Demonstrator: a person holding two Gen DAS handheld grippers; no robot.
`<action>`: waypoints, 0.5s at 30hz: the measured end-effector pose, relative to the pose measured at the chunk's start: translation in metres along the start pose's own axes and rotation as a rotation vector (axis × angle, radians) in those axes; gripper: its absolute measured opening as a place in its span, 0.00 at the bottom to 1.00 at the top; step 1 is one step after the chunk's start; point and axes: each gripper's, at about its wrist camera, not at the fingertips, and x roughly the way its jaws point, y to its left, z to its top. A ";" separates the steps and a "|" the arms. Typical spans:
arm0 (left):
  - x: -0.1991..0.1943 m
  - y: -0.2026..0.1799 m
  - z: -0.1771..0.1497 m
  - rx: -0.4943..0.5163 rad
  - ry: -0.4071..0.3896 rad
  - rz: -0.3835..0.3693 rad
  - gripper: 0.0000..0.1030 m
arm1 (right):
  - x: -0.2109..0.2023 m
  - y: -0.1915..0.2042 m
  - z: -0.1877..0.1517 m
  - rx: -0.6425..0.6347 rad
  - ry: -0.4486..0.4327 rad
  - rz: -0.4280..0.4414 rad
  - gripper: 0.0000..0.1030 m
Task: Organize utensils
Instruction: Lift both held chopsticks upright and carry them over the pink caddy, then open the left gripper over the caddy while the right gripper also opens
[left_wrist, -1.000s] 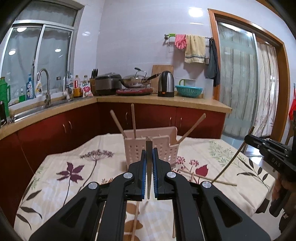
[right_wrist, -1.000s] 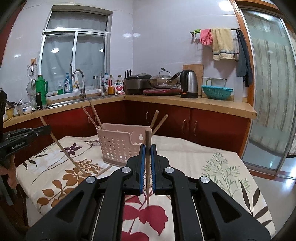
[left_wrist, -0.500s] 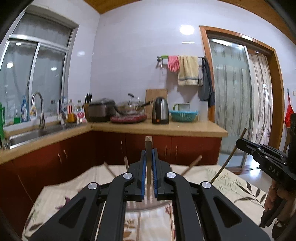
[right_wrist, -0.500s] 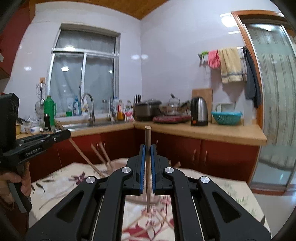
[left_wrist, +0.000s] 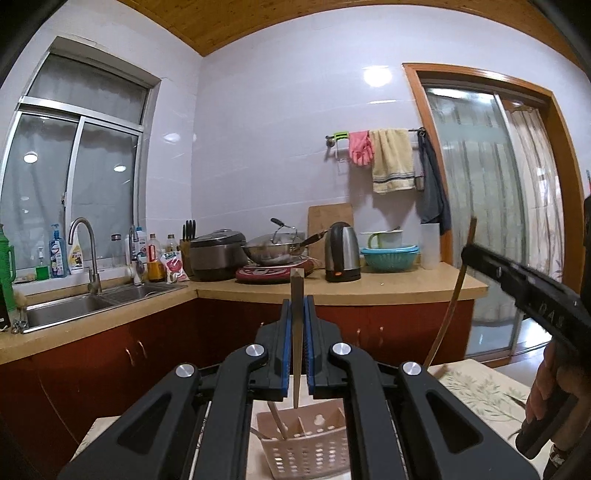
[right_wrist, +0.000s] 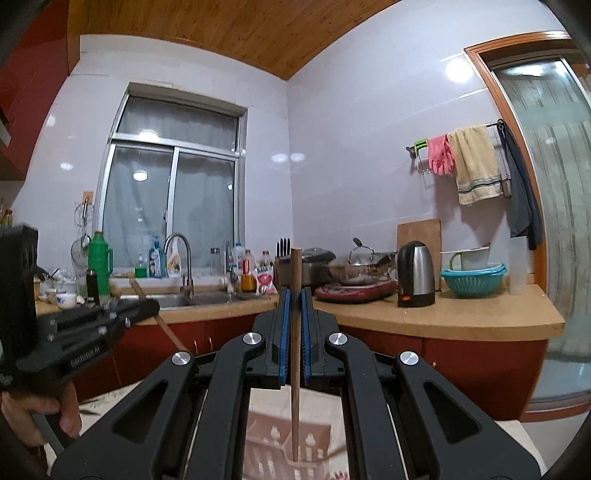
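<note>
My left gripper (left_wrist: 297, 306) is shut on a wooden chopstick (left_wrist: 296, 280) that stands upright between the blue pads. Its lower tip hangs over the pink slotted utensil basket (left_wrist: 306, 446), which holds a few chopsticks. My right gripper (right_wrist: 294, 297) is shut on a second chopstick (right_wrist: 294, 266), also upright, with its tip above the same basket (right_wrist: 280, 435). In the left wrist view the right gripper (left_wrist: 471, 254) comes in from the right with its slanted chopstick (left_wrist: 448, 314). The right wrist view shows the left gripper (right_wrist: 149, 306) at the left, a hand under it.
A floral tablecloth (left_wrist: 480, 387) covers the table under the basket. Behind runs a wooden countertop (left_wrist: 388, 284) with a sink (left_wrist: 74, 306), faucet, rice cooker, wok and kettle (left_wrist: 341, 251). A sliding glass door (left_wrist: 480, 206) stands at the right.
Both grippers rose with their chopsticks and came over the basket. It dropped from mid-frame to the bottom edge, and most of the table left view.
</note>
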 end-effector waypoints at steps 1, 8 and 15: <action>0.004 0.001 -0.003 -0.002 0.004 0.002 0.07 | 0.004 0.000 -0.003 0.002 -0.003 0.002 0.06; 0.028 0.008 -0.033 -0.030 0.080 0.007 0.07 | 0.042 -0.008 -0.046 0.028 0.078 0.006 0.06; 0.041 0.007 -0.056 -0.026 0.146 -0.017 0.07 | 0.054 -0.003 -0.083 0.020 0.171 -0.005 0.06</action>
